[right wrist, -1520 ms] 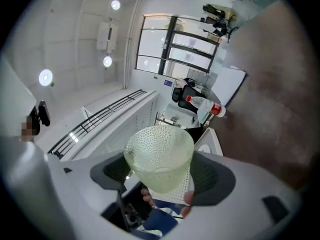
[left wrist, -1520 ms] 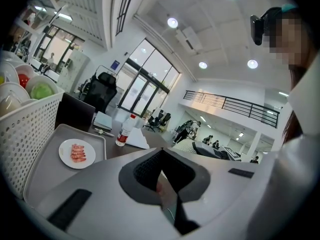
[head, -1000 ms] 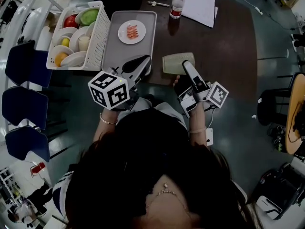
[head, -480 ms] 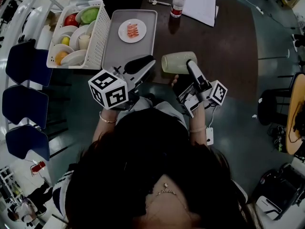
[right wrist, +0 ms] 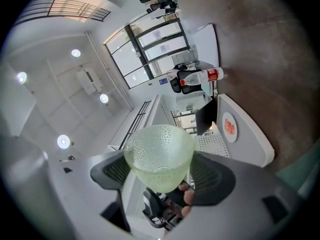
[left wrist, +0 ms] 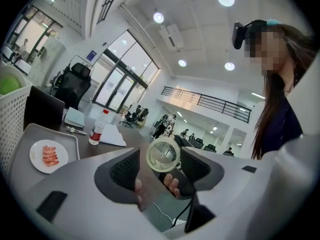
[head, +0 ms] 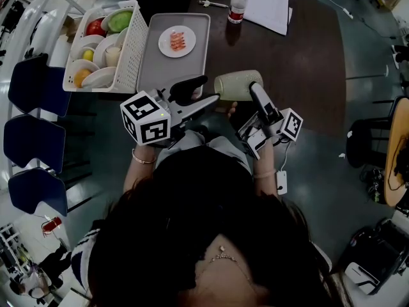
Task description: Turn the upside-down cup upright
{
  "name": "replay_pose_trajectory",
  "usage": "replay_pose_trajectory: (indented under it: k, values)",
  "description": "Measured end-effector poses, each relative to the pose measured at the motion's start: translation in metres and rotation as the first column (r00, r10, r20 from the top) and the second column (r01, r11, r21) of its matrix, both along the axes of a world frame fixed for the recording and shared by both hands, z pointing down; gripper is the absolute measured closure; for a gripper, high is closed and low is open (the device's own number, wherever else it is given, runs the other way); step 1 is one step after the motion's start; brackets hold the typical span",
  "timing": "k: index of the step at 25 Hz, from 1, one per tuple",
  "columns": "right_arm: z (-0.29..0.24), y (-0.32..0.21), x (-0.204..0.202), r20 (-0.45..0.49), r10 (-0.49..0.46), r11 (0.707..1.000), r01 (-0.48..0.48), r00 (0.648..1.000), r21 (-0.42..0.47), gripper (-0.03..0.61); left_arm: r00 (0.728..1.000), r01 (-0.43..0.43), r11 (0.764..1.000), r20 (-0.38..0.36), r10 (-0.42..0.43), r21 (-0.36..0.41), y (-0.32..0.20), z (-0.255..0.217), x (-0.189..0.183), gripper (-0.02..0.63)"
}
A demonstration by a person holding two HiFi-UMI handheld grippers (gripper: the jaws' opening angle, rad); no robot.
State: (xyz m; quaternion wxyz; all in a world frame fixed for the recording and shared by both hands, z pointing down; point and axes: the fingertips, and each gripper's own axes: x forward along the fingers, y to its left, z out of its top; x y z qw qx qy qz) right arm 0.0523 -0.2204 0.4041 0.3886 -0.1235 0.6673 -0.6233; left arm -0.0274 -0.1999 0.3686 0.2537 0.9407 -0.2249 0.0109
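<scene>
The pale green dimpled cup [head: 235, 84] is off the dark table [head: 300, 56], lying sideways in the air. My right gripper [head: 251, 89] is shut on it; in the right gripper view the cup [right wrist: 159, 156] fills the gap between the jaws of the right gripper [right wrist: 159, 173]. My left gripper [head: 208, 89] points at the cup's left end, its jaws opening. In the left gripper view the cup [left wrist: 162, 155] shows end-on as a round disc at the tips of the left gripper [left wrist: 159, 165], with the pads not pressing on it.
A grey tray [head: 160, 69] with a plate of shrimp [head: 176, 41] lies behind the left gripper. A white basket [head: 131, 50] of dishes and fruit stands at its left. A water bottle [head: 238, 5], papers [head: 267, 6] and a laptop are at the far edge. Blue chairs [head: 35, 139] are at left.
The right gripper lifted the cup off the table and tipped it onto its side. The left gripper moved right toward the cup, and its jaws went from shut to apart.
</scene>
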Motion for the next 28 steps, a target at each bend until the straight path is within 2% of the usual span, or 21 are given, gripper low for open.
replay_pose_trajectory:
  k: [3,9,22,28]
  values:
    - [0.001,0.002,-0.002,0.005,-0.007,1.000,0.007,1.000,-0.002,0.196,0.999,-0.037,0.999,0.007,0.037,-0.006,0.003,0.002,0.008,0.319]
    - [-0.001,0.004,-0.005,0.022,-0.020,1.000,0.020,1.000,0.002,0.196,0.996,-0.084,0.996,0.025,0.084,-0.009,0.004,0.005,0.024,0.268]
    - [-0.002,0.007,-0.012,0.024,-0.041,0.999,0.041,0.999,0.010,0.196,0.992,-0.113,0.994,0.063,0.113,-0.003,0.000,0.009,0.043,0.267]
    - [-0.001,0.007,-0.014,0.028,-0.042,0.999,0.041,0.999,0.010,0.196,0.984,-0.110,0.993,0.146,0.103,0.037,-0.001,0.018,0.047,0.267]
